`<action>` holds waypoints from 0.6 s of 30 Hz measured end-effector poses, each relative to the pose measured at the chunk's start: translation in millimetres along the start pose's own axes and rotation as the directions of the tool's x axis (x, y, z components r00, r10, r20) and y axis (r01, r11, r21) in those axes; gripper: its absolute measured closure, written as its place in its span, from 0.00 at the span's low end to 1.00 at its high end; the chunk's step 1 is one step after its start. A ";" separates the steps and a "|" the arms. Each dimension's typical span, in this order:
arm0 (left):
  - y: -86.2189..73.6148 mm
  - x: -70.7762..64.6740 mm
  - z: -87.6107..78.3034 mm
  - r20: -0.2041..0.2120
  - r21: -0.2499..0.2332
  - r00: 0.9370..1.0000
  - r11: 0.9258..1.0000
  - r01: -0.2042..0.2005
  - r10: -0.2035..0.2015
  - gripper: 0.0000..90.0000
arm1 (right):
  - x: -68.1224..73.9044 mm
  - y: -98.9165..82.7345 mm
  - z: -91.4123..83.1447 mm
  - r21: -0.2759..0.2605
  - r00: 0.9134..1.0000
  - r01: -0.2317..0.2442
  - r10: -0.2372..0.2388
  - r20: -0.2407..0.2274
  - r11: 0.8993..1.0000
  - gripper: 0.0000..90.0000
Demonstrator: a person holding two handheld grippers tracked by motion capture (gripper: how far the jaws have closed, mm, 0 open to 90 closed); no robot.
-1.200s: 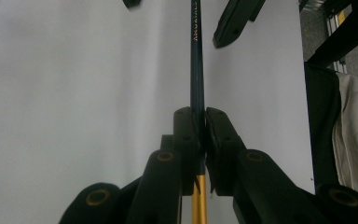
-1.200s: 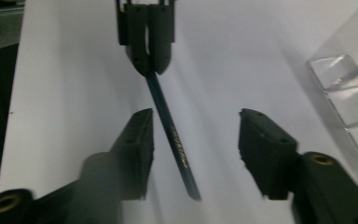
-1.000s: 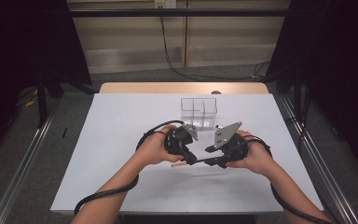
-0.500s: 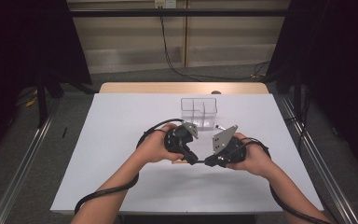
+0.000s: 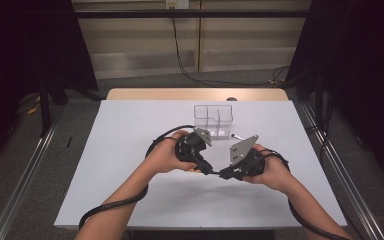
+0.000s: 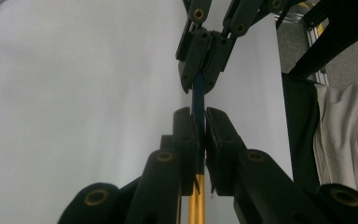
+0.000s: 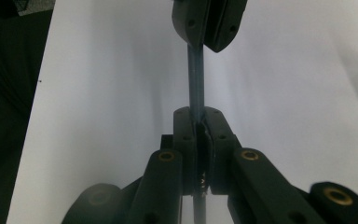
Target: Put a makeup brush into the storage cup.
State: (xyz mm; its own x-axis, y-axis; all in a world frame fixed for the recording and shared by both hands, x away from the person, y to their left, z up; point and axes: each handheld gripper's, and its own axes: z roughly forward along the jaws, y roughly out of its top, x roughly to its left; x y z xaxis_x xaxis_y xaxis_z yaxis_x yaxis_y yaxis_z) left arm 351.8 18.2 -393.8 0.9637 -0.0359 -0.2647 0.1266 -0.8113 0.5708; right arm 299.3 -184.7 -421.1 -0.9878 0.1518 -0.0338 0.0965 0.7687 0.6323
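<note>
Left gripper (image 6: 198,128) clamped on a thin pen (image 6: 197,98), blue shaft ahead, gold section behind the jaws; right gripper (image 6: 204,70) grips the shaft's far end; white table (image 6: 74,93) beneath.

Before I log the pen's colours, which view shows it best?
The left gripper view: the pen shows its dark blue shaft and gold end. The right gripper view gives the shaft alone; the high view, a sliver between both grippers.

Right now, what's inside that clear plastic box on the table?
The clear plastic box shows dividers making compartments, and nothing can be seen in them. Its lower front edge is hidden behind the left hand-held gripper, so that part is unknown.
</note>
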 end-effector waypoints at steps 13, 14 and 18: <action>-7.8 4.3 0.0 -0.020 -0.030 1.000 1.000 0.005 -0.006 0.80 | 1.5 -5.4 2.4 -0.013 1.000 -0.010 0.010 0.011 1.000 0.95; -8.7 4.9 -0.7 -0.027 -0.032 1.000 0.999 0.000 -0.001 0.78 | 1.6 -5.3 2.0 -0.011 1.000 -0.012 0.012 0.015 1.000 0.95; -13.8 5.8 -4.3 -0.030 -0.097 1.000 0.995 0.002 -0.004 0.67 | 1.5 -4.8 0.6 -0.014 1.000 -0.013 0.014 0.021 1.000 0.95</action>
State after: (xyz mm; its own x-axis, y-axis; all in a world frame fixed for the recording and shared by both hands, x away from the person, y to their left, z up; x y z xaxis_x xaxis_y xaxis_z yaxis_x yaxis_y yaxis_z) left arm 356.7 31.8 -399.9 0.9696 -0.0150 -0.2441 0.1502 -0.7512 0.6428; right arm 297.4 -187.8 -424.7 -0.9836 0.1756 -0.0416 0.1081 0.7578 0.6435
